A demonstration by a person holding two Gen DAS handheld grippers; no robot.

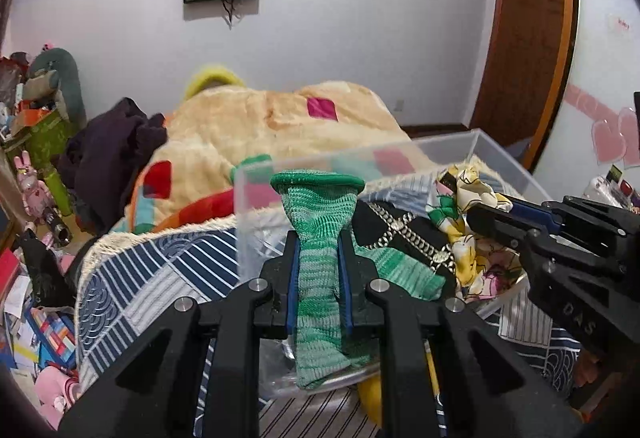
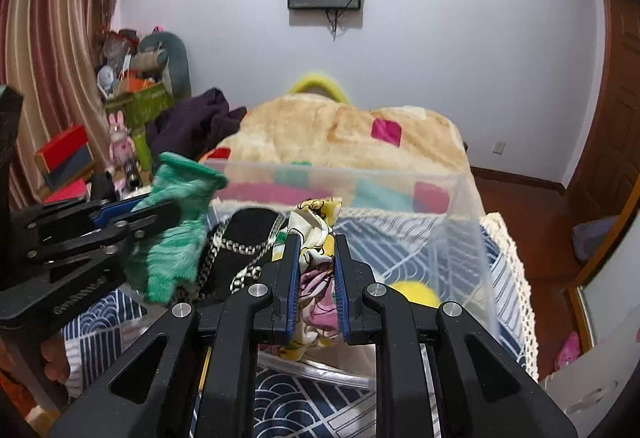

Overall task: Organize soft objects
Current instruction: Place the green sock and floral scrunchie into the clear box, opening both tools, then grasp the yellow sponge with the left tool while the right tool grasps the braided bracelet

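Note:
My left gripper [image 1: 319, 244] is shut on a green knitted sock [image 1: 318, 278], held over the near edge of a clear plastic box [image 1: 496, 153]; the sock also shows in the right wrist view [image 2: 176, 230]. My right gripper [image 2: 316, 242] is shut on a yellow and pink printed cloth [image 2: 316, 278], which also shows in the left wrist view [image 1: 468, 222]. A black cloth with a white chain pattern [image 1: 404, 234] lies in the box between the two. A yellow soft item [image 2: 416, 294] lies at the box bottom.
The box sits on a bed with a blue and white patterned cover [image 1: 160, 270]. Behind it lie a beige patchwork blanket [image 2: 352, 137] and a dark purple garment [image 2: 196, 125]. Toys and boxes crowd the floor at left [image 1: 36, 197]. A wooden door [image 1: 524, 49] stands at right.

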